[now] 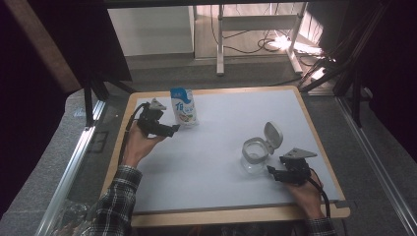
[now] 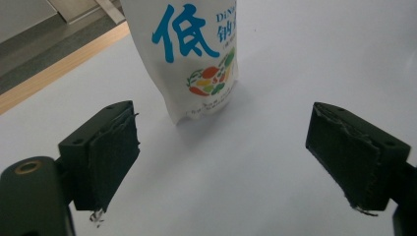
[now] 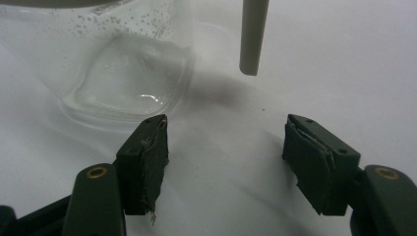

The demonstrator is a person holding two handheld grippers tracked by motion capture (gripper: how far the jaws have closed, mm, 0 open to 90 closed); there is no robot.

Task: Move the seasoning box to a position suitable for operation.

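The white stand-up pouch with blue lettering (image 1: 183, 106) stands upright near the table's far edge, at about 1 o'clock of the left gripper (image 1: 169, 130), whose jaws are spread wide and empty. A skewed approach risks toppling this soft pouch. The right gripper (image 1: 272, 171), jaws parted and empty, sits at 4 o'clock of the clear glass jar with its flip lid open (image 1: 254, 156); a nudge could slide the jar.

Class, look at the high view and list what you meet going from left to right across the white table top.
Left tool → white pouch with blue print → clear jar with its lid flipped open → right tool.
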